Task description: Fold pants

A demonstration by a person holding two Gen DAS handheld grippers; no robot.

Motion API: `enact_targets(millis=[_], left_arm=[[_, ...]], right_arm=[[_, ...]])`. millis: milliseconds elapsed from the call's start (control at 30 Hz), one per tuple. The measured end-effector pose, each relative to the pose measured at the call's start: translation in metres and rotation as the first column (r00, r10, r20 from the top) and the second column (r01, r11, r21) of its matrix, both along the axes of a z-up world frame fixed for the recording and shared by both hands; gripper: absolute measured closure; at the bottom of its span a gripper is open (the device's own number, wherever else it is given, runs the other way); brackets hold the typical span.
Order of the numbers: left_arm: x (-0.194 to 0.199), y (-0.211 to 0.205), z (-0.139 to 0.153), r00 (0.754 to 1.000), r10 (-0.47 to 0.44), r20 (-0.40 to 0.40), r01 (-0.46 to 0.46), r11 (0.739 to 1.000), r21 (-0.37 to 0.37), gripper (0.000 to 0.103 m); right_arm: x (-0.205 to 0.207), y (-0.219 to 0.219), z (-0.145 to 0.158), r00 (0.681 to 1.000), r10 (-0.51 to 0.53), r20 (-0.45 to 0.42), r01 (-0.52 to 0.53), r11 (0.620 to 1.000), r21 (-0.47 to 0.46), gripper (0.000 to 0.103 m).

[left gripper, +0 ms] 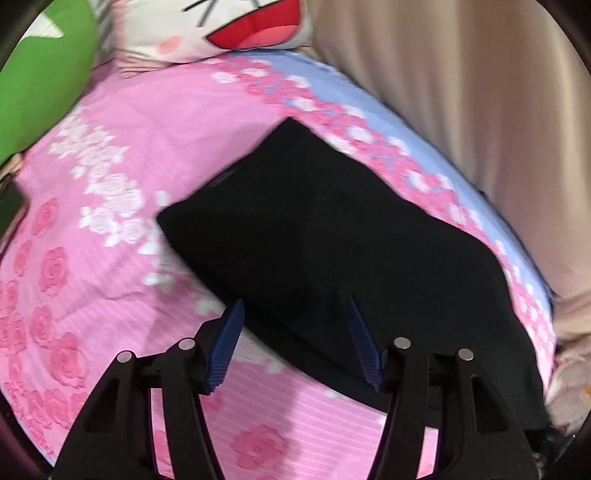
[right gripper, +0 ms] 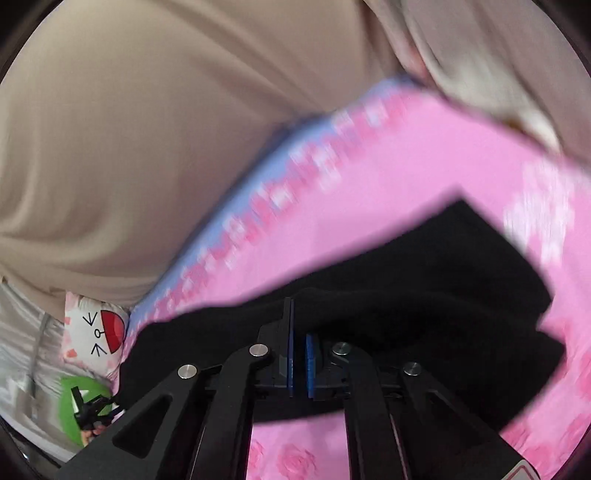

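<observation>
Black pants (left gripper: 314, 240) lie folded into a flat, slanted rectangle on a pink rose-print bedsheet (left gripper: 147, 122). My left gripper (left gripper: 295, 299) hovers over the near edge of the pants. Its blue pads (left gripper: 229, 339) stand well apart with nothing pinched between them. In the right wrist view the pants (right gripper: 424, 295) bunch up around my right gripper (right gripper: 298, 317). Its two blue pads (right gripper: 309, 365) are nearly together. A fold of black cloth runs into the narrow gap and hides the right fingertip. Both views are blurred.
A beige curtain (left gripper: 461, 92) hangs along the blue-bordered far side of the bed (right gripper: 229, 221). A cartoon-face pillow (left gripper: 221, 29) and a green cushion (left gripper: 40, 81) lie at one end; both show small in the right wrist view, pillow (right gripper: 96, 332) and cushion (right gripper: 68, 406).
</observation>
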State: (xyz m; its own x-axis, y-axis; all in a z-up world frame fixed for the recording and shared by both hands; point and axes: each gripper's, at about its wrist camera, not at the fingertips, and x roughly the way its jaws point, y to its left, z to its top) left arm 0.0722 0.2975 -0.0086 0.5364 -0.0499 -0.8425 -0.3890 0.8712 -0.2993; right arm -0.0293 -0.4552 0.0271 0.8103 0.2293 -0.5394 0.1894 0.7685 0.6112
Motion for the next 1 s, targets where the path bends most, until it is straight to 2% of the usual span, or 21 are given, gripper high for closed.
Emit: enact_targets(millis=[33, 67, 133, 200, 233, 300, 367, 433, 467, 567, 700, 833, 900, 1000], left_arm=[[0.001, 0.004, -0.002, 1.000, 0.008, -0.010, -0.008, 1.000, 0.011, 0.048], [0.000, 0.006, -0.005, 1.000, 0.016, -0.014, -0.016, 1.000, 0.015, 0.048], [-0.003, 0.011, -0.008, 1.000, 0.013, -0.015, -0.013, 1.000, 0.007, 0.047], [-0.004, 0.017, -0.013, 1.000, 0.013, -0.024, -0.013, 1.000, -0.011, 0.044], [-0.004, 0.021, -0.016, 0.999, 0.020, -0.030, -0.021, 0.999, -0.035, 0.044], [-0.004, 0.024, -0.016, 0.999, 0.021, -0.024, -0.022, 0.999, -0.050, 0.043], [-0.004, 0.026, -0.012, 0.999, 0.025, -0.025, -0.026, 0.999, -0.046, 0.042], [-0.003, 0.027, -0.011, 1.000, 0.023, -0.018, -0.025, 0.997, -0.069, 0.042], [-0.002, 0.028, -0.010, 1.000, 0.017, -0.012, -0.018, 0.996, -0.091, 0.041], [0.000, 0.032, -0.011, 1.000, 0.031, 0.000, -0.031, 0.989, -0.143, 0.041], [0.000, 0.040, -0.014, 0.999, 0.043, 0.016, -0.039, 0.978, -0.207, 0.041], [-0.003, 0.041, -0.004, 0.997, 0.034, 0.062, -0.020, 0.979, -0.204, 0.041], [-0.004, 0.043, -0.002, 0.997, 0.043, 0.063, -0.030, 0.980, -0.199, 0.041], [-0.012, 0.047, 0.006, 0.994, 0.060, 0.092, -0.038, 0.974, -0.225, 0.041]], right_arm=[[-0.009, 0.010, 0.026, 0.995, 0.023, 0.097, -0.017, 0.998, -0.058, 0.098], [-0.017, 0.018, 0.041, 0.989, 0.037, 0.144, -0.020, 0.992, -0.123, 0.099], [-0.025, 0.019, 0.041, 0.989, 0.023, 0.148, 0.006, 0.981, -0.193, 0.098], [-0.017, -0.002, 0.001, 0.999, -0.044, -0.017, 0.040, 0.976, -0.216, 0.098], [-0.012, -0.018, -0.029, 0.988, -0.086, -0.127, 0.061, 0.980, -0.191, 0.096], [-0.014, -0.032, -0.055, 0.975, -0.098, -0.201, 0.076, 0.991, -0.112, 0.095], [-0.027, -0.037, -0.054, 0.983, -0.104, -0.153, 0.097, 0.994, -0.057, 0.089], [-0.032, -0.035, -0.047, 0.983, -0.118, -0.138, 0.107, 0.990, -0.087, 0.078], [-0.035, -0.033, -0.045, 0.982, -0.133, -0.132, 0.120, 0.987, -0.105, 0.076], [-0.047, -0.028, -0.044, 0.979, -0.157, -0.131, 0.138, 0.980, -0.147, 0.076], [-0.058, -0.006, -0.035, 0.986, -0.138, -0.088, 0.116, 0.968, -0.221, 0.063], [-0.063, 0.026, -0.030, 0.993, -0.098, -0.068, 0.073, 0.948, -0.309, 0.062], [-0.064, 0.042, -0.028, 0.995, -0.071, -0.064, 0.045, 0.938, -0.344, 0.057], [-0.064, 0.055, -0.027, 0.997, -0.048, -0.062, 0.021, 0.927, -0.373, 0.056]])
